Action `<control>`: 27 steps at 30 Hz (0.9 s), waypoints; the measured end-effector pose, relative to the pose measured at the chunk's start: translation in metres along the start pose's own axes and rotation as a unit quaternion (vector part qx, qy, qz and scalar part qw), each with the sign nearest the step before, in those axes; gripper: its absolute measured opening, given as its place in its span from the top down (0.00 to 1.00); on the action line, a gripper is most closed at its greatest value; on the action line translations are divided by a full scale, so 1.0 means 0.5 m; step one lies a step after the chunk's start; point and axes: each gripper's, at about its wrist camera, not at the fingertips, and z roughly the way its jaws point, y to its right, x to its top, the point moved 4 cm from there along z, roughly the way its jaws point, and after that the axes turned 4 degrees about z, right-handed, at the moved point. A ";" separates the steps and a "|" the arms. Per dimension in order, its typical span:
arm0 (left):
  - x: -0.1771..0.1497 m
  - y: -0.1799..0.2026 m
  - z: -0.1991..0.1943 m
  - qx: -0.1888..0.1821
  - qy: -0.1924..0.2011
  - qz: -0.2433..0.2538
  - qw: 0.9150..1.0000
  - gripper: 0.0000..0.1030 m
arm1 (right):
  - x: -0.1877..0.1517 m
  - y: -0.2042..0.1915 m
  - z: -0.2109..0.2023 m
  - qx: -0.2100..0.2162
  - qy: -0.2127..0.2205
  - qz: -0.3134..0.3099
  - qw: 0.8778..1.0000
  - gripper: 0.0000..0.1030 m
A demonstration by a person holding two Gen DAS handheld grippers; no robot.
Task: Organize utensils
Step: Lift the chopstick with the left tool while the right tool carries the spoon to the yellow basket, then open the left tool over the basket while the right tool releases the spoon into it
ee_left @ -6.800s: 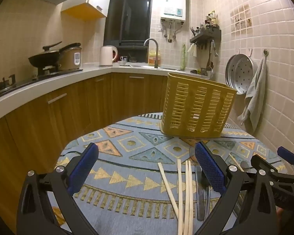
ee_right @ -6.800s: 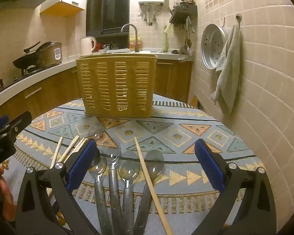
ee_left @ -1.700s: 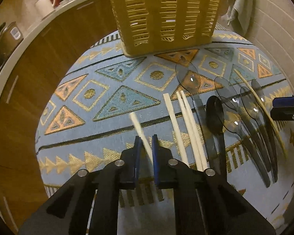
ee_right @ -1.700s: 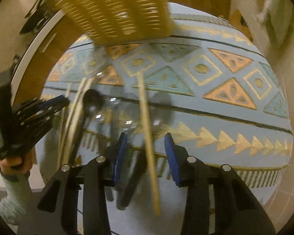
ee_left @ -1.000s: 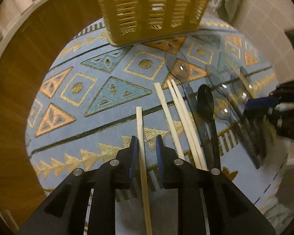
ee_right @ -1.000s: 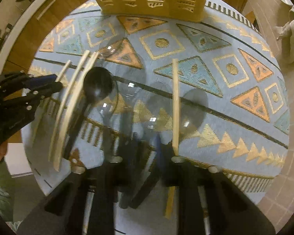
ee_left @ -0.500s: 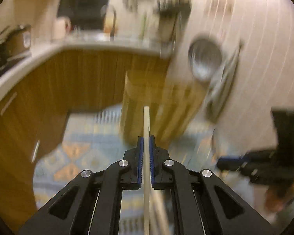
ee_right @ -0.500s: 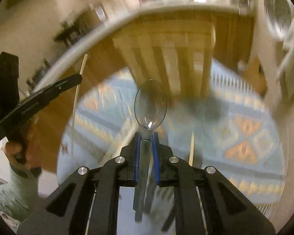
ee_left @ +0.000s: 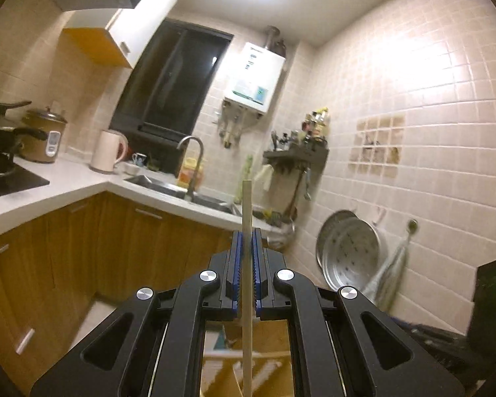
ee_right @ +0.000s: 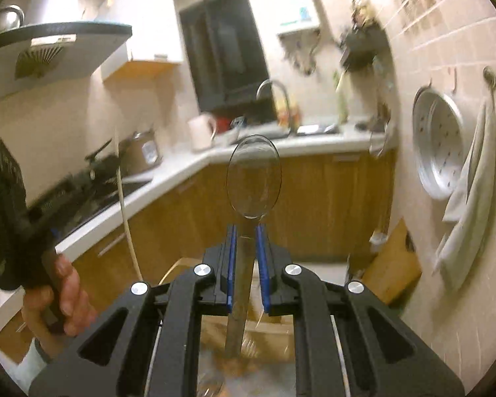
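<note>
A chopstick is clamped upright in the left gripper, a clear spoon in the right gripper, bowl above the pads. The basket sits below; both should be lowered vertically, released only once inside.

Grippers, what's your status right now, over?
Left gripper shut on chopstick. Right gripper shut on clear plastic spoon. Both raised, nothing blocking in view.
</note>
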 end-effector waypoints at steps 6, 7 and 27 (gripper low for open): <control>-0.022 -0.017 0.051 0.035 0.008 0.000 0.999 0.96 | 0.001 0.047 0.053 -0.037 0.029 -0.007 0.999 0.90; -0.032 -0.024 0.060 0.039 0.003 0.000 0.999 0.96 | -0.003 0.050 0.062 -0.040 0.027 -0.007 0.999 0.90; -0.151 -0.067 0.063 0.047 -0.066 0.012 0.997 0.80 | -0.097 0.076 0.113 -0.037 -0.022 -0.005 0.999 0.72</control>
